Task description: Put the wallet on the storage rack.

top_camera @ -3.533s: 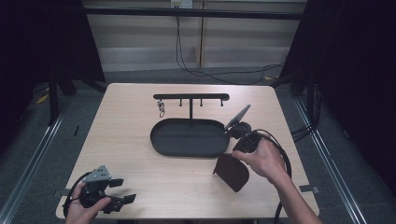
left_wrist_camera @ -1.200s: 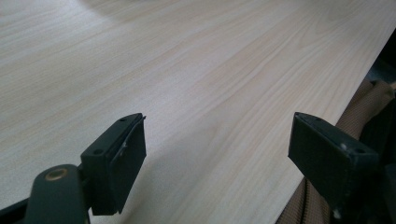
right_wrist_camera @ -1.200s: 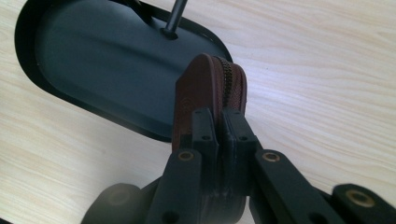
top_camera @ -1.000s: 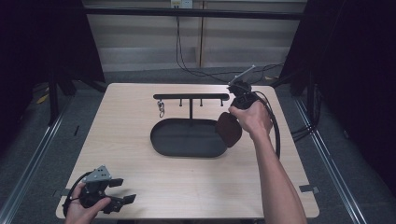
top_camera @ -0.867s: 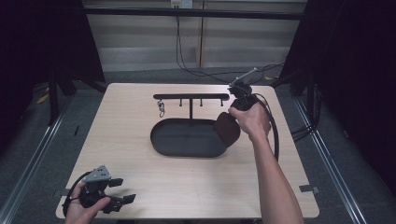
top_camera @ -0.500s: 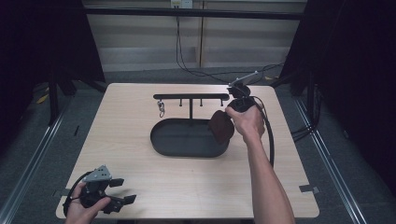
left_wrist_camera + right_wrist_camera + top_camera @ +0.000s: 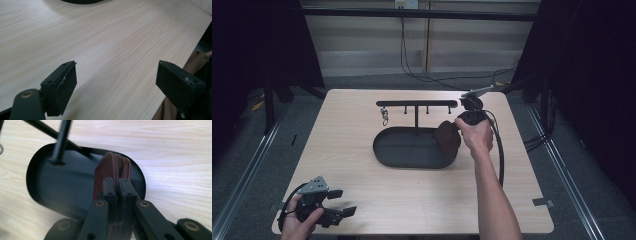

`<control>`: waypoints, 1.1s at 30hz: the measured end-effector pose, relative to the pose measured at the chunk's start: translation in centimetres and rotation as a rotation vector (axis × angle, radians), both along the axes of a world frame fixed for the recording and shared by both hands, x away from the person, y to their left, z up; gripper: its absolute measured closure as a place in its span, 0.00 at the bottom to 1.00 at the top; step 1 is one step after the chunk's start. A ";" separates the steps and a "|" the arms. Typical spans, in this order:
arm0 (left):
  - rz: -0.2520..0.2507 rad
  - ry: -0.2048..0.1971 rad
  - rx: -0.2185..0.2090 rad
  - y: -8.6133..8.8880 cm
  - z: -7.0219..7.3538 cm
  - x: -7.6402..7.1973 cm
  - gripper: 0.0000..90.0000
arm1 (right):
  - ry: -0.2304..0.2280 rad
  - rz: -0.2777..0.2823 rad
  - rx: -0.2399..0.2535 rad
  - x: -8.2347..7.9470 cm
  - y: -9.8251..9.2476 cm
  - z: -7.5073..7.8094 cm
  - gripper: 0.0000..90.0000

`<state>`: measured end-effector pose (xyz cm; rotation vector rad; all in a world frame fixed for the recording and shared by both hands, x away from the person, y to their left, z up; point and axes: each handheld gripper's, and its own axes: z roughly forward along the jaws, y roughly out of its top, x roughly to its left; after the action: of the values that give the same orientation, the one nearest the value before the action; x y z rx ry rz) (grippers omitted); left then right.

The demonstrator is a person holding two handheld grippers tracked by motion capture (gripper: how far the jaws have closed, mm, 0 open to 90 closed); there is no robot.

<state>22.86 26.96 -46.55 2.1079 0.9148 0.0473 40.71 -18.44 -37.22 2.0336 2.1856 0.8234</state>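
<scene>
R gripper [image 7: 458,129] clamps brown zip pouch [image 7: 447,140] over black tray [image 7: 412,148].
Next: lower, let go; L gripper [image 7: 117,85] open, idle.

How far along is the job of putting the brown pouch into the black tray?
Done: the right gripper has the pouch clamped and lifted over the tray. In hand: the pouch hangs above the tray's right end. Left: set it down and release. The left gripper rests open at the table's near corner.

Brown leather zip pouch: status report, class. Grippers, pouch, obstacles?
Right gripper shut on brown leather zip pouch, over black oval tray. Left gripper open, idle. Tray's hook stand post close by.
</scene>
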 end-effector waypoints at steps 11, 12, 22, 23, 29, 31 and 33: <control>0.005 -0.009 -0.001 0.2 0.1 -0.1 0.19 | -0.008 -0.038 0.069 0.4 0.3 -2.9 0.95; 0.007 -0.008 0.000 0.2 0.1 -0.1 0.19 | -0.007 -0.039 0.073 0.4 0.2 -3.2 0.95; 0.013 -0.002 0.001 0.2 0.0 0.1 0.19 | 0.008 -0.052 0.100 0.3 0.5 -5.5 0.93; 0.013 -0.003 0.002 0.2 0.0 0.1 0.19 | 0.004 -0.055 0.094 0.2 0.5 -5.6 0.93; 0.009 -0.001 0.002 0.1 0.0 0.1 0.19 | 0.010 -0.043 0.074 0.2 0.3 -5.6 0.86; 0.007 0.000 0.003 0.2 0.0 0.1 0.19 | 0.007 -0.039 0.063 0.2 0.3 -5.6 0.83; 0.009 0.000 0.003 0.2 0.0 0.1 0.19 | 0.006 -0.045 0.048 0.1 0.3 -5.5 0.79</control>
<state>22.96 27.14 -46.53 2.1065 0.9243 0.0528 40.83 -18.17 -42.69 2.1011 2.1355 0.8737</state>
